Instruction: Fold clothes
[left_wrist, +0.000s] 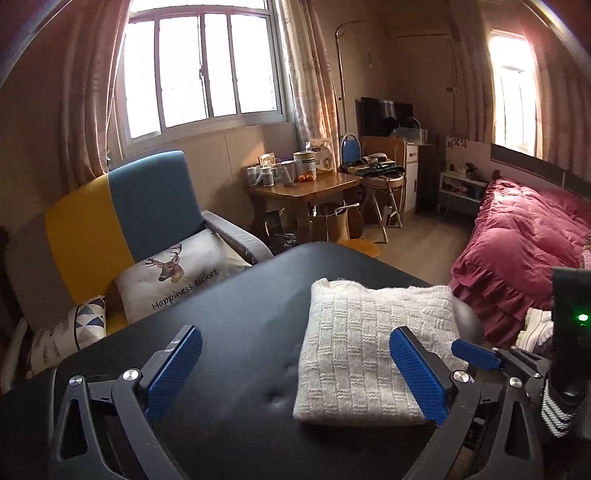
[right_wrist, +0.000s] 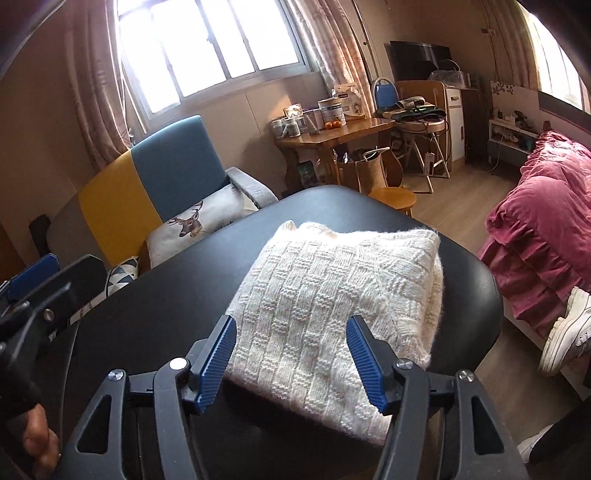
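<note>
Far left: sofa (left_wrist: 110, 221) with deer cushion (left_wrist: 181, 273). Near left: left gripper (left_wrist: 295, 373), jaws spread wide, empty, over bare black table (left_wrist: 221, 332); only its right blue pad (left_wrist: 417, 376) overlapping the near right edge of the white knitted sweater (left_wrist: 369, 339). Centre-right of the table: sweater folded into a thick rectangle, lying flat. Right gripper (right_wrist: 291, 363) directly before the sweater's near edge, jaws spread, gripping nothing, knit showing between both pads. Far right: pink bedding (right_wrist: 546, 206).
</note>
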